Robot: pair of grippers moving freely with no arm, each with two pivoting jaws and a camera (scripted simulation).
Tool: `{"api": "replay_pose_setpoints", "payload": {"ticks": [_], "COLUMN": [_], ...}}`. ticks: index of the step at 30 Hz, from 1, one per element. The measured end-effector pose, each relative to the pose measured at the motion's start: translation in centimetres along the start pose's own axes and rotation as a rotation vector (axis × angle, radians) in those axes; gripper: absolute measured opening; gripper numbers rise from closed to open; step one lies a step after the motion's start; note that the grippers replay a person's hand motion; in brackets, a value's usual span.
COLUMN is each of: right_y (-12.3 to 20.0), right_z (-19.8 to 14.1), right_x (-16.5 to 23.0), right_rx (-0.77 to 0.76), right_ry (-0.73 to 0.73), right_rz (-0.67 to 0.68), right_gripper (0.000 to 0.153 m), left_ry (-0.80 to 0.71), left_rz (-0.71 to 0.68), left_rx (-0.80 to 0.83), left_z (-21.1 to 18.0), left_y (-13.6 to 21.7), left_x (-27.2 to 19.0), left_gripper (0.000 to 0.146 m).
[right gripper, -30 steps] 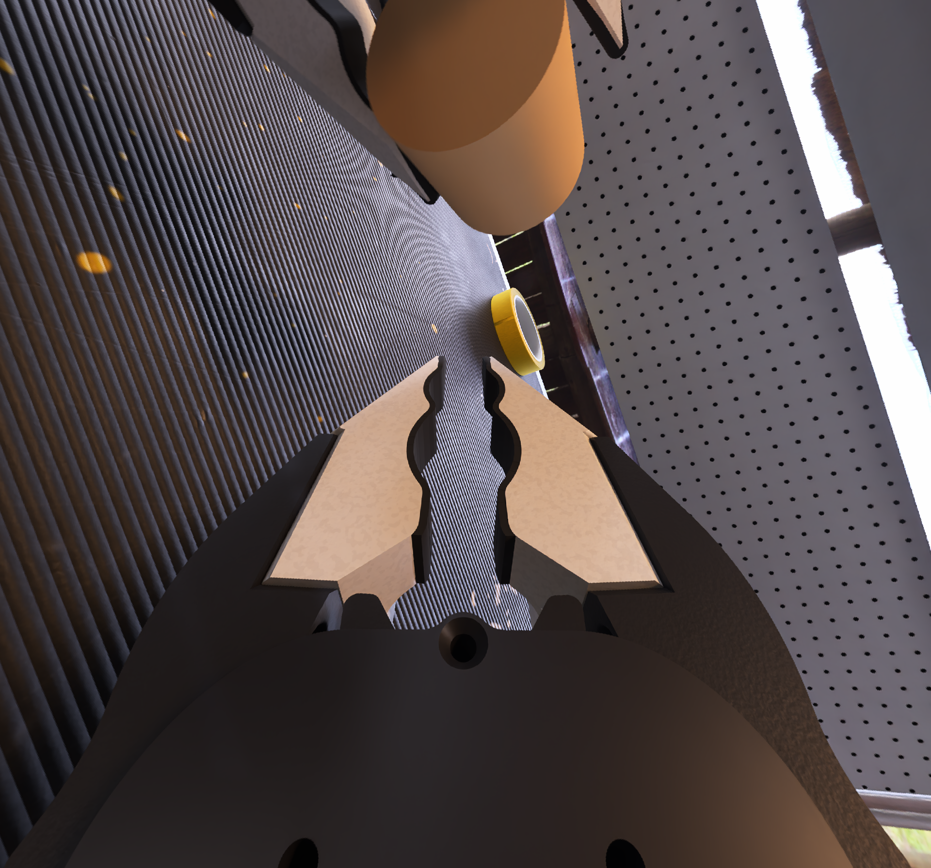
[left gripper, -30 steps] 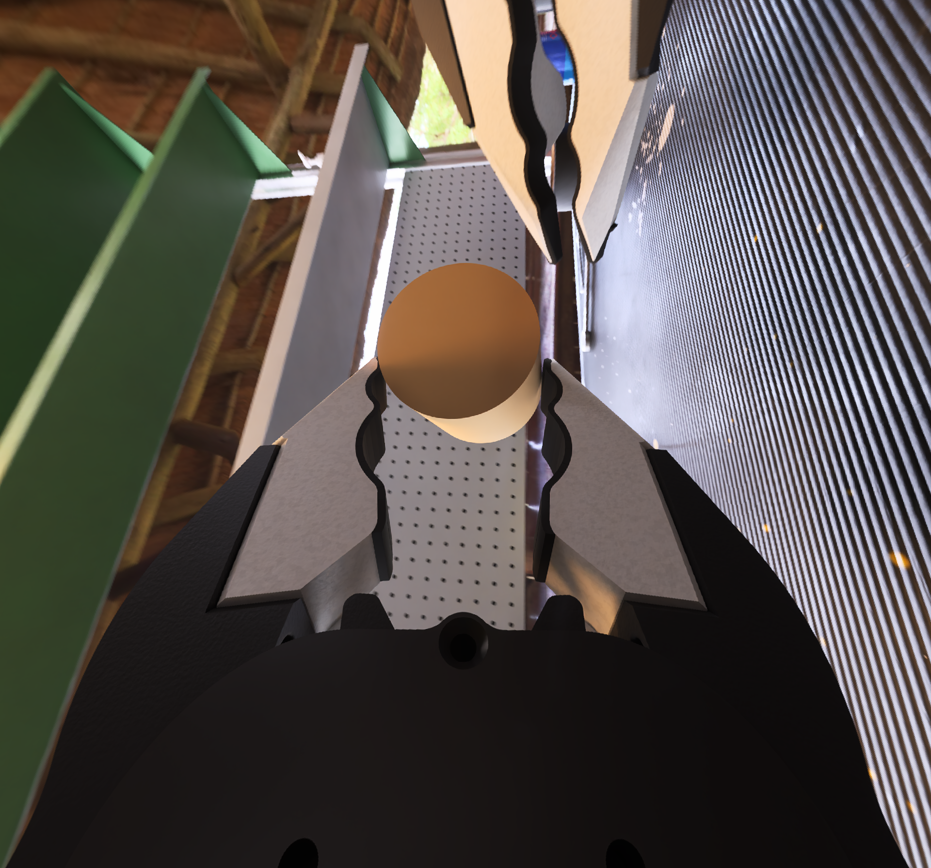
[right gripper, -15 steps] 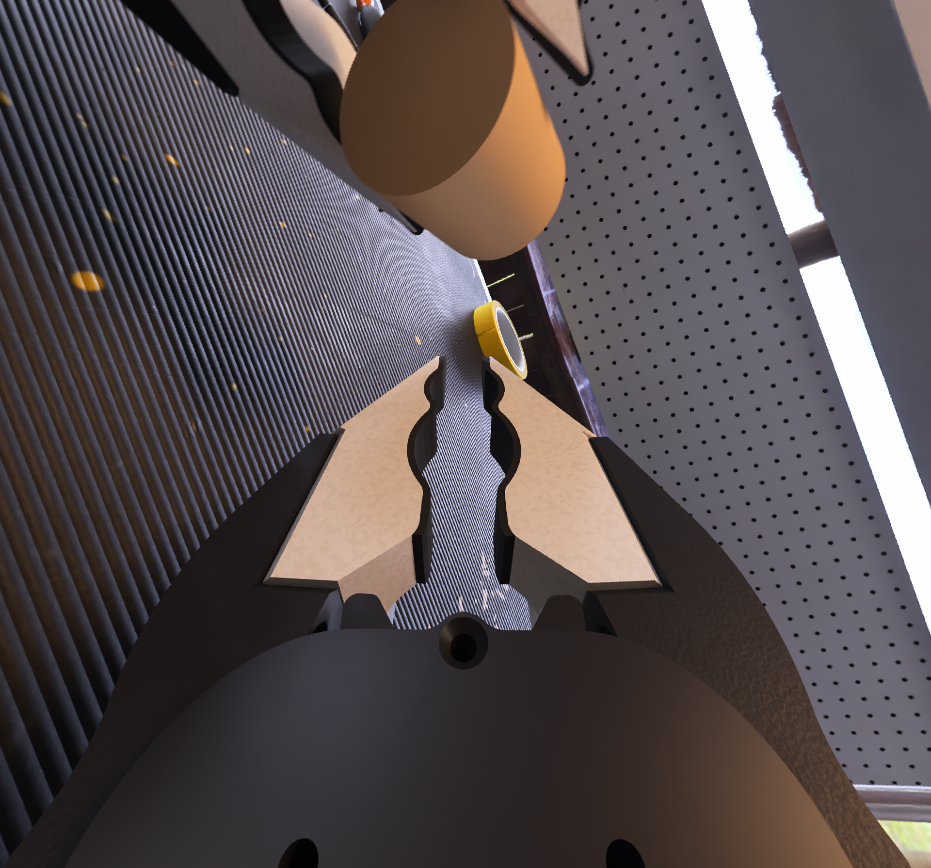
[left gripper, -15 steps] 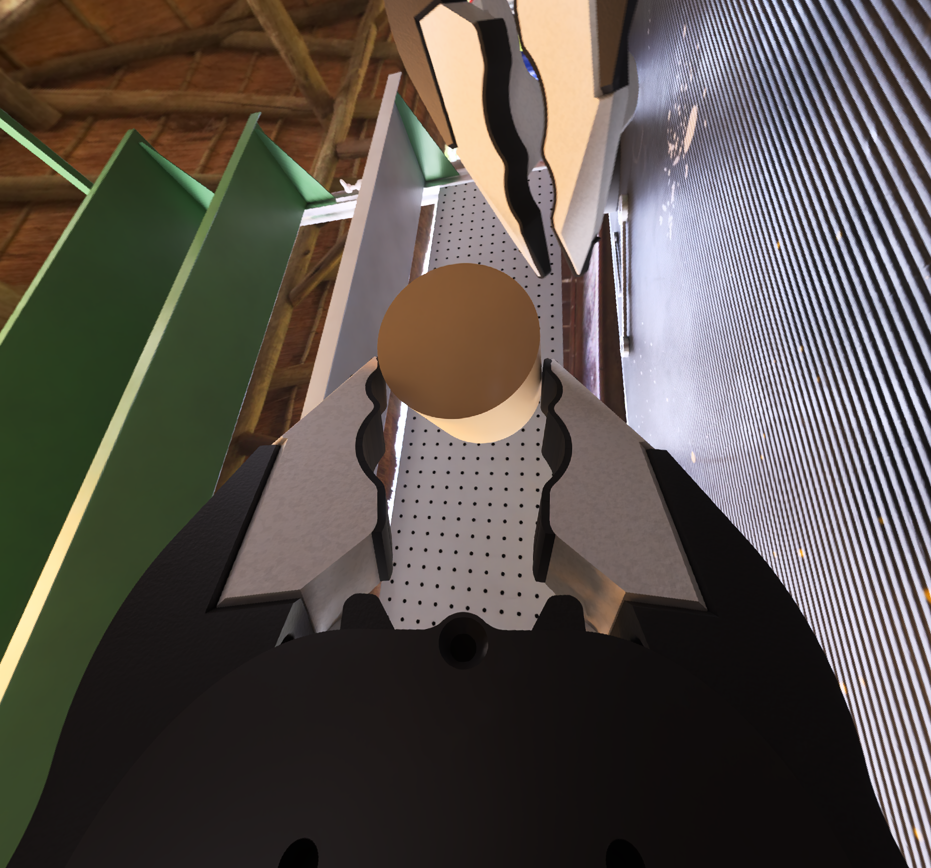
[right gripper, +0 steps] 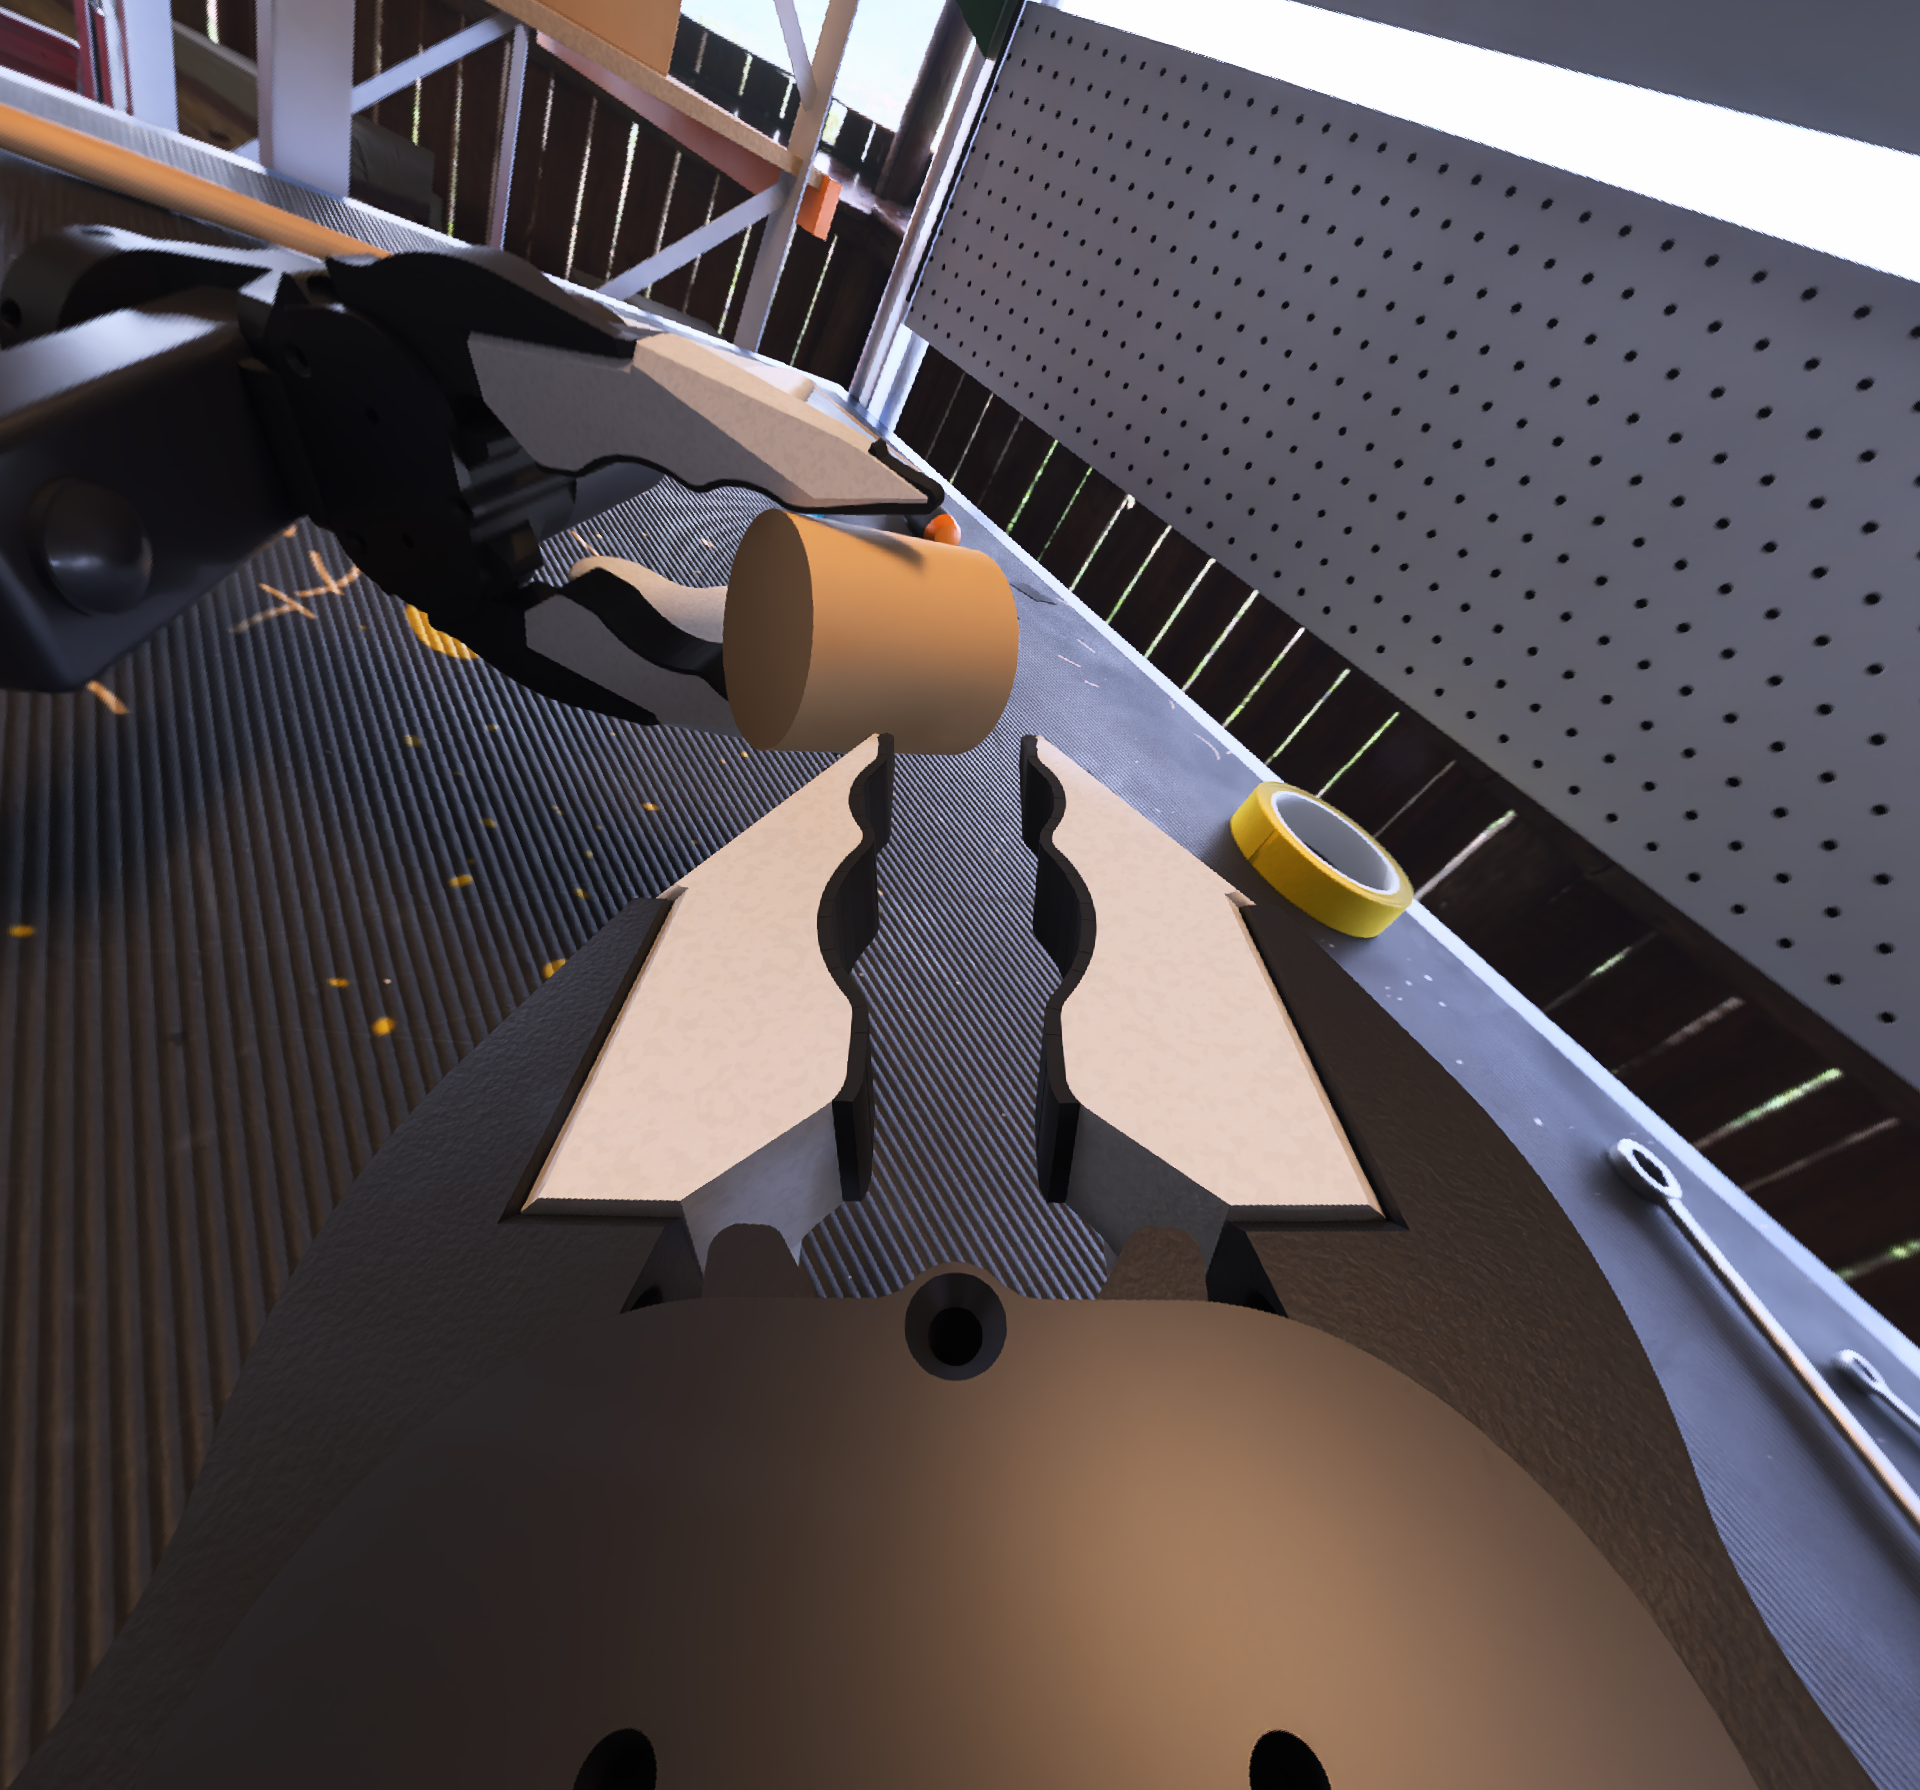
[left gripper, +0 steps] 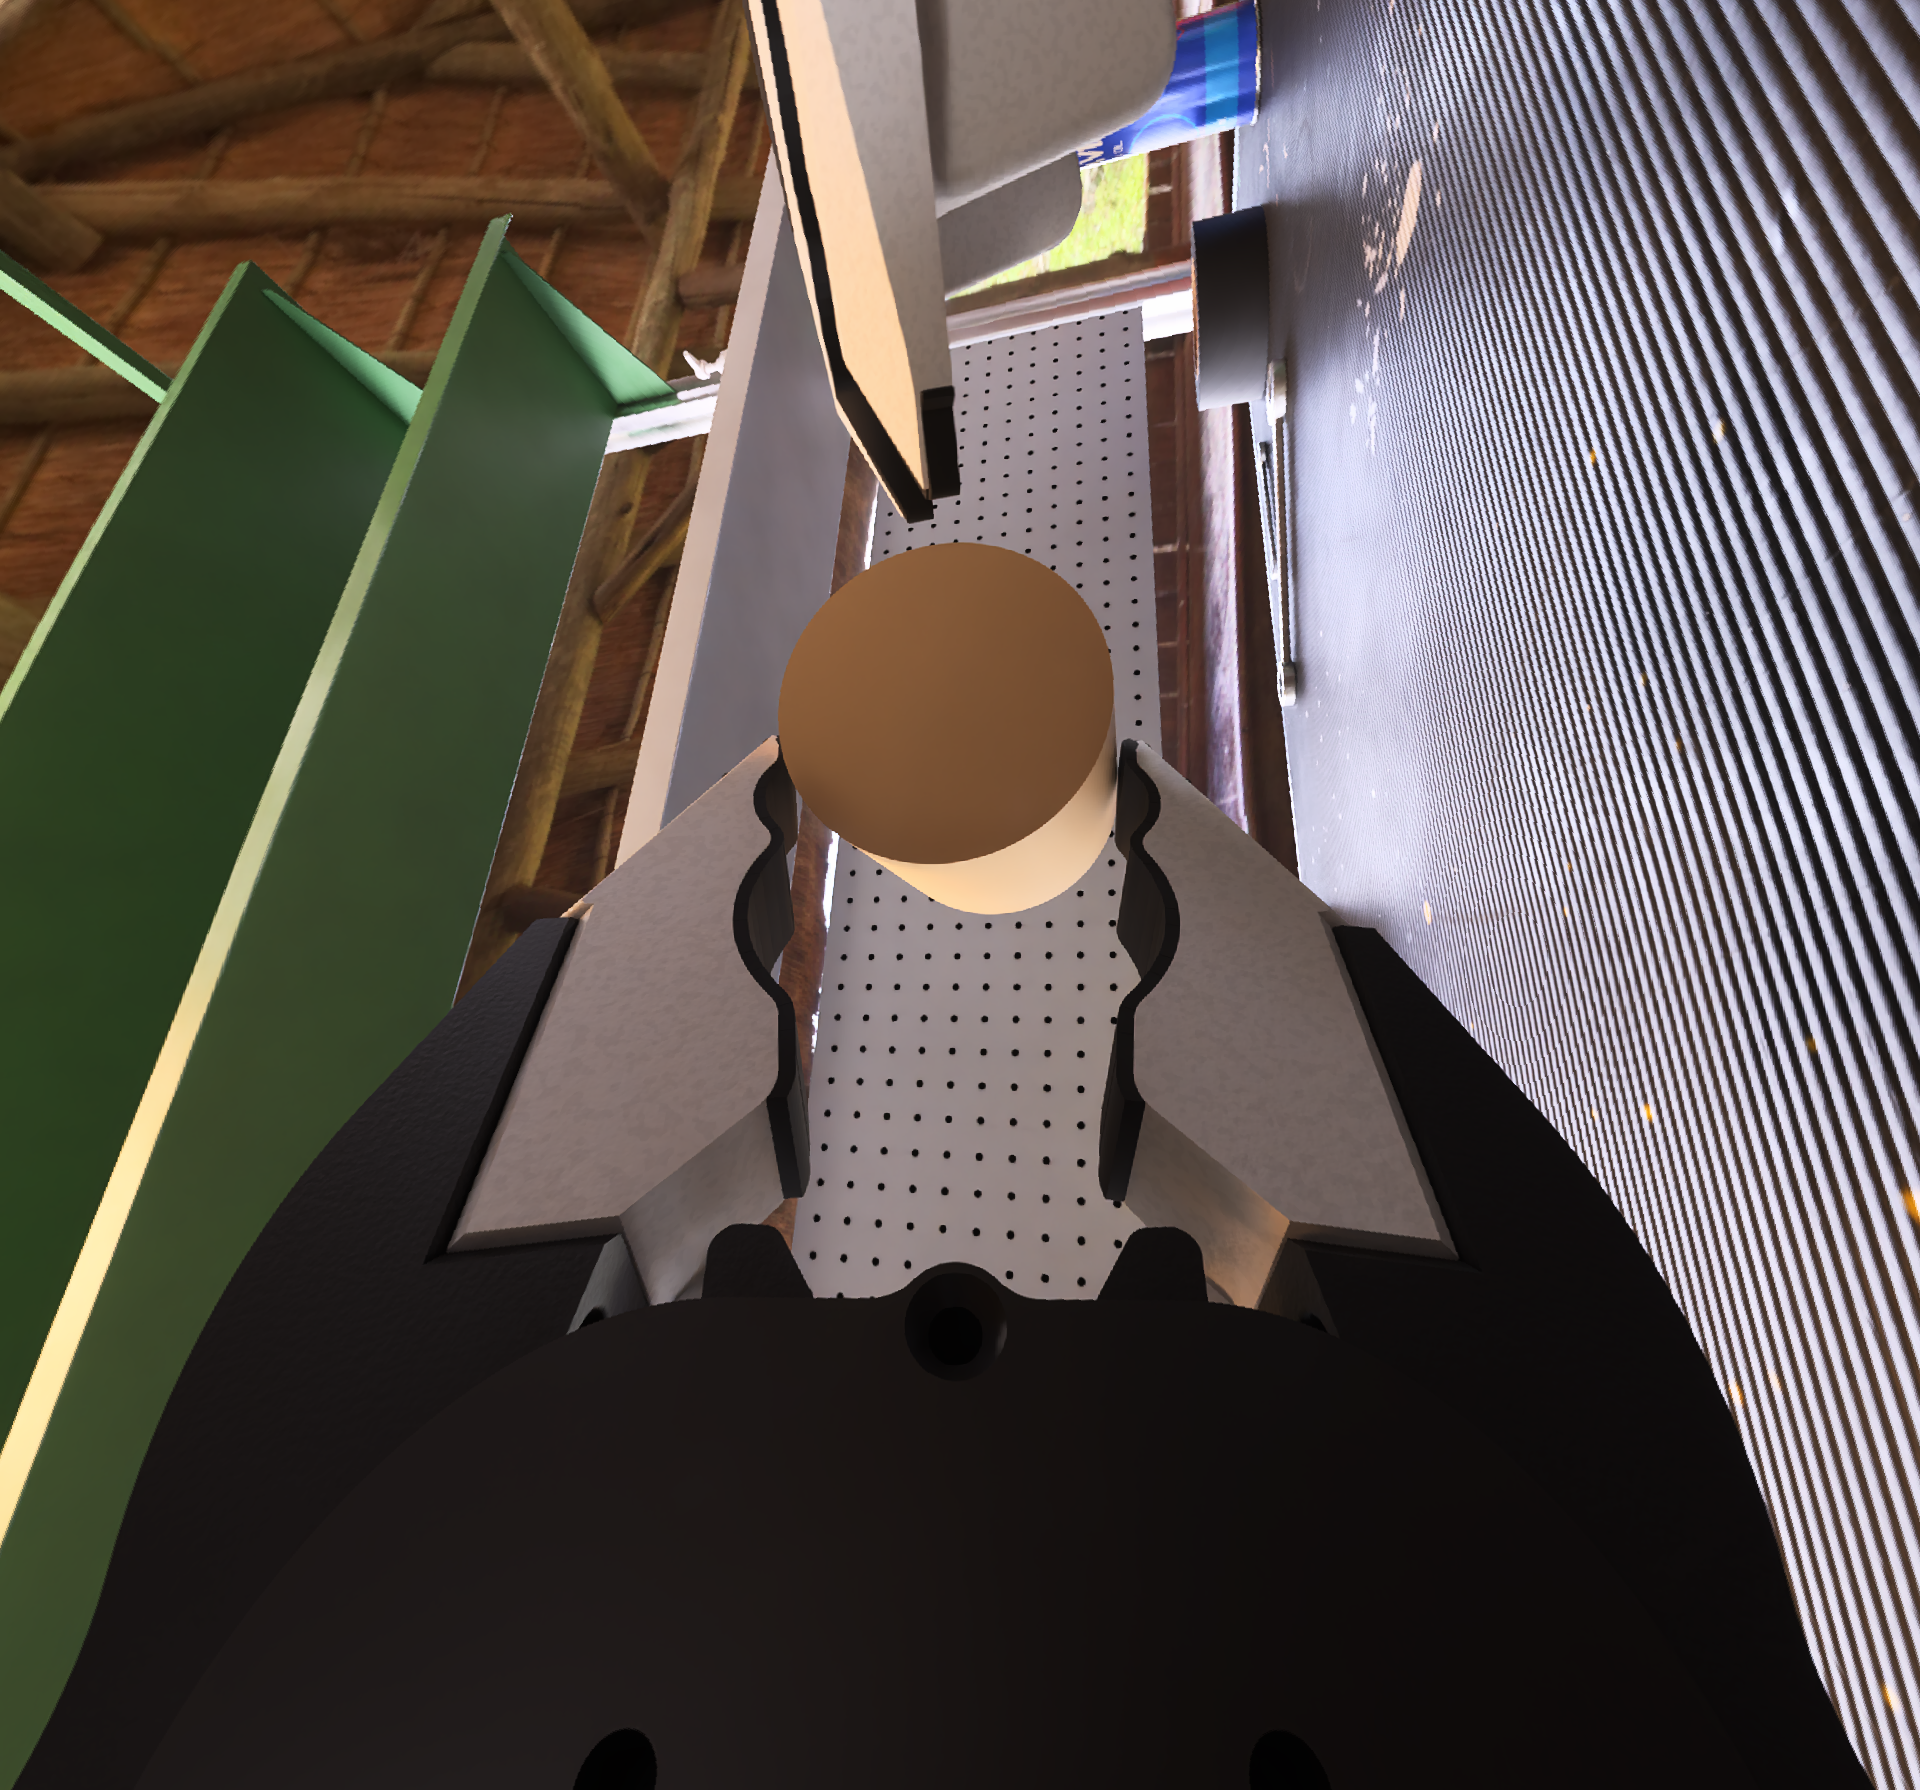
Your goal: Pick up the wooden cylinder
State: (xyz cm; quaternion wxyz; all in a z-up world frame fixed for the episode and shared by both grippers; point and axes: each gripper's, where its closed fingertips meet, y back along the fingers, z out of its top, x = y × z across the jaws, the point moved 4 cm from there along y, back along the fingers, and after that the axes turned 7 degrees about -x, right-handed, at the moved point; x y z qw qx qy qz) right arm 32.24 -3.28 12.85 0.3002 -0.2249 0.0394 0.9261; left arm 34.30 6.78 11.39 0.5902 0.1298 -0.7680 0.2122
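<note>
The wooden cylinder (left gripper: 945, 701) is a short tan drum held clear of the ribbed mat. My left gripper (left gripper: 951, 753) is shut on it, one grey finger on each side of its curved wall. In the right wrist view the cylinder (right gripper: 883, 639) lies sideways in the left gripper (right gripper: 821, 597), just beyond my right fingertips. My right gripper (right gripper: 956, 748) is empty, its jaws a narrow gap apart. One of its tan fingers (left gripper: 873, 234) hangs above the cylinder in the left wrist view.
A dark ribbed mat (right gripper: 260, 857) covers the bench. A yellow tape roll (right gripper: 1320, 857) and a wrench (right gripper: 1766, 1325) lie by the white pegboard (right gripper: 1455, 390). A blue can (left gripper: 1210, 78), a black roll (left gripper: 1231, 317) and green beams (left gripper: 312, 701) stand farther off.
My right gripper has swung round, so the cylinder now sits just past its fingertips instead of high above, and its jaws have parted slightly. The left gripper keeps its hold.
</note>
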Motion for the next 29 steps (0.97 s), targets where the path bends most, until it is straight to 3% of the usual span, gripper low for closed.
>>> {"api": "replay_pose_setpoints", "payload": {"ticks": [8,17,24,29], "right_y": [-0.4,-0.8,-1.1,-1.2], "right_z": [-0.6,-1.9,-3.5,-4.1], "right_x": [0.4,1.5,1.7,1.7], "right_rx": [0.039,0.115,0.221,0.263], "right_ry": [-0.042,-0.049,0.043,0.125], "right_rz": [0.018,0.089,0.085,0.075], "right_gripper": [0.025,0.021,0.021,0.021], "left_ry": [-0.030,0.069,0.241,0.474], "left_rz": [-0.026,-0.154,-0.308,-0.420], "left_rx": [0.000,0.120,0.107,0.088], "left_z": [0.3,-1.6,-1.6,-1.4], "left_y": [-0.1,-0.4,-0.3,-0.2], "left_x": [-0.6,-2.1,-3.9,-4.6], "left_gripper": [0.062,0.062,0.062,0.062]}}
